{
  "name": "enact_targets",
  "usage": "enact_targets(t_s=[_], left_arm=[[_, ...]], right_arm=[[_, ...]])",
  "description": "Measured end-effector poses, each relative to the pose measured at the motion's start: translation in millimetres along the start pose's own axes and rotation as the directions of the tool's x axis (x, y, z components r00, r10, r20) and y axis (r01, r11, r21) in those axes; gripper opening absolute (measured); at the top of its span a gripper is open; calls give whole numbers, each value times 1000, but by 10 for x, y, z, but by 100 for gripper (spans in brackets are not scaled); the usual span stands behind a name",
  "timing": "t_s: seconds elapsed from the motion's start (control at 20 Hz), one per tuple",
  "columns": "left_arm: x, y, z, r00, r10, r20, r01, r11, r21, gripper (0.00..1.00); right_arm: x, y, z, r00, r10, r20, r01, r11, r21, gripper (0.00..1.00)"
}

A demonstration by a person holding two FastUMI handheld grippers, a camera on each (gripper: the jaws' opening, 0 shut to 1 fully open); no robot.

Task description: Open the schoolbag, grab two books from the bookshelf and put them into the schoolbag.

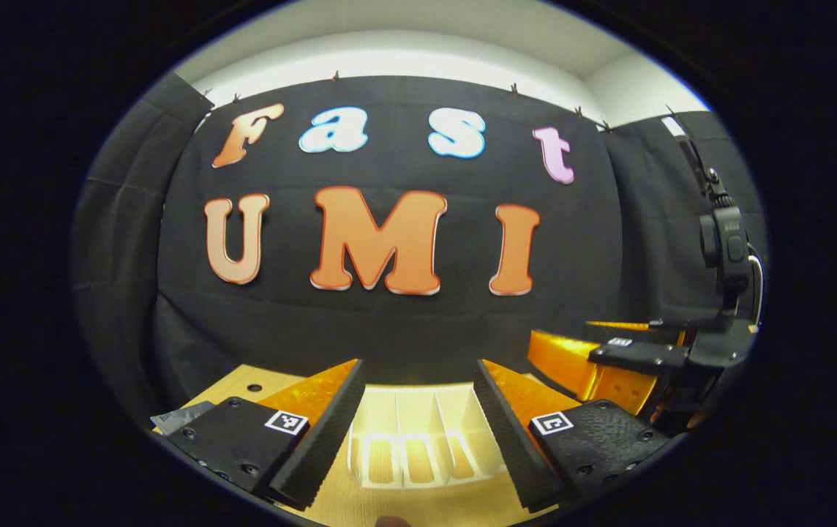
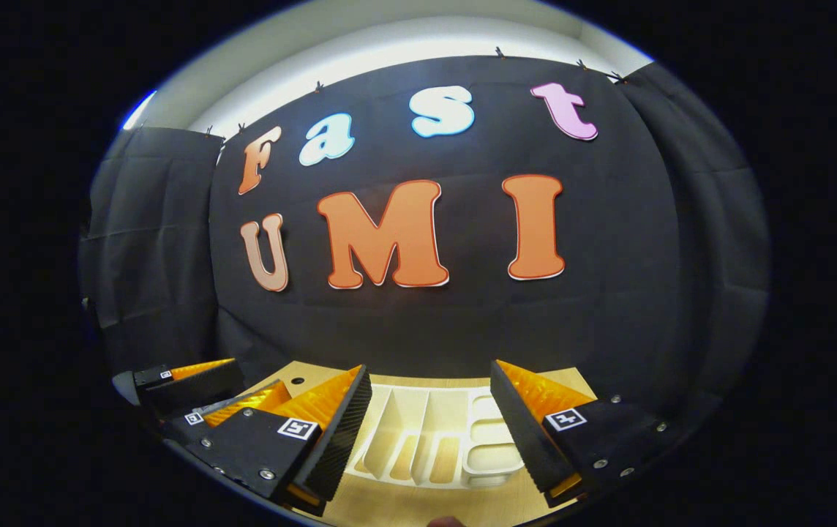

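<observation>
White plastic made up the bookshelf (image 1: pixel 418 432), a low rack standing on the wooden table (image 1: pixel 360 505) just in front of the black cloth wall. Both grippers hung above the table with their jaws spread wide and nothing between them: the left gripper (image 1: pixel 418 439) framed the rack in the left gripper view, and the right gripper (image 2: pixel 429 439) framed it in the right gripper view. No schoolbag and no books could be made out, so where they lay I could not tell (the rack's slots looked bare from these angles).

Judging from that, the task had hardly begun, and the step in hand was likely finding and opening the schoolbag. Doing it well would mean lowering the cameras until the bag came into sight, pinning the fabric with one gripper and drawing the zip pull with the other, slowly enough that the bag did not slide.

Counted: one rack, with three upright dividers (image 1: pixel 429 413) visible in the left gripper view and a shallow tray section (image 2: pixel 492 446) at its right end in the right gripper view; two grippers, four fingers; one table.
</observation>
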State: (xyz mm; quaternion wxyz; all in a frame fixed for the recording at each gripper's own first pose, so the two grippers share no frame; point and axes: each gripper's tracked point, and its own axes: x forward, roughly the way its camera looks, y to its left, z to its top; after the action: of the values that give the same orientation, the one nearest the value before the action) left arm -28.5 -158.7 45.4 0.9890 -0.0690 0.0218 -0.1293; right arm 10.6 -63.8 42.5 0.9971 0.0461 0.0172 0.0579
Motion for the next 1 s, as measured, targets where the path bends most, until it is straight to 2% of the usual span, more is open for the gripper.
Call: enact_targets(t_s=[0.15, 0.2, 0.25, 0.4, 0.45, 0.6, 0.8, 1.0], left_arm=[[-58, 146, 132, 998, 21, 58, -20, 1000, -8, 94], [-57, 191, 190, 996, 24, 83, -24, 1000, -3, 94], [-55, 239, 253, 993, 36, 111, -37, 999, 9, 95], [-50, 401, 259, 991, 63, 121, -70, 996, 51, 95], [-58, 414, 281, 988, 73, 137, -82, 995, 57, 94], [-112, 552, 179, 986, 78, 145, -89, 993, 74, 95], [-166, 674, 182, 983, 86, 159, -95, 994, 47, 95], [-212, 740, 130, 982, 93, 164, -103, 993, 52, 95]], right_arm=[[17, 29, 108, 997, -32, 73, 36, 997, -62, 97], [9, 79, 134, 995, -32, 89, 39, 996, -77, 100], [-249, -39, 264, 995, -30, 99, 38, 996, -84, 97], [-265, 154, 106, 997, -7, 80, 14, 996, -87, 100], [-266, 199, 74, 997, -2, 77, 8, 996, -87, 97], [-284, 309, 38, 996, 10, 86, -3, 996, -86, 97], [-296, 371, -75, 997, 9, 76, -1, 994, -108, 97], [-330, 387, -135, 998, 3, 64, 2, 997, -80, 97]])
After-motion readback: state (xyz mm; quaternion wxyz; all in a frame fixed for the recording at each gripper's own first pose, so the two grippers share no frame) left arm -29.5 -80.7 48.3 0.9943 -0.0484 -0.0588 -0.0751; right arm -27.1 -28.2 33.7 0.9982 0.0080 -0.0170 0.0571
